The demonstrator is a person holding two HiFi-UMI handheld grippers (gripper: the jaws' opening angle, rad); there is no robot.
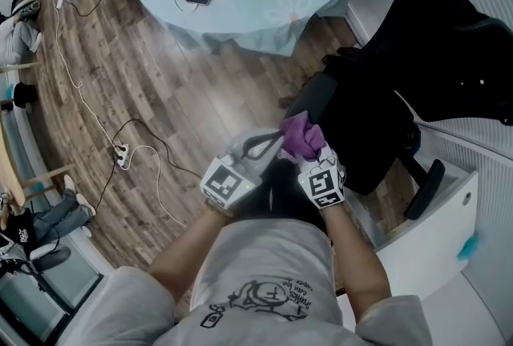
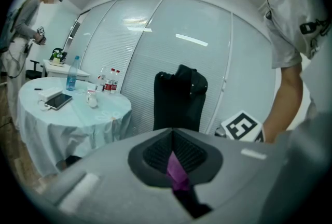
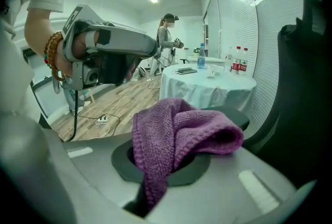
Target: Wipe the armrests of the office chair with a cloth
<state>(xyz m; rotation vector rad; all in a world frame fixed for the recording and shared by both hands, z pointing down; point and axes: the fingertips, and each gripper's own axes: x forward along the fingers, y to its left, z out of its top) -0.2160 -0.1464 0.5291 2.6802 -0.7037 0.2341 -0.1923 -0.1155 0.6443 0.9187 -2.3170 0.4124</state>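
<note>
While the right gripper (image 3: 161, 166) clamps a bunched purple cloth (image 3: 176, 132) just beside the near armrest (image 1: 315, 98) of the office chair (image 1: 365, 136), the left gripper (image 2: 177, 168) pinches only a thin corner. I'd judge that corner could slip free, or loose folds snag, once wiping drags.

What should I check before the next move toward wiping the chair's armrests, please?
1. The purple cloth is gripped by the right hand-held gripper: ok.
2. The left hand-held gripper is free of the cloth: not ok, a purple strip is pinched between its jaws.
3. The near armrest lies just ahead of the cloth: ok.
4. The cloth touches that armrest: cannot tell.
5. The far armrest is not covered by the black garment on the chair back: ok.
</note>
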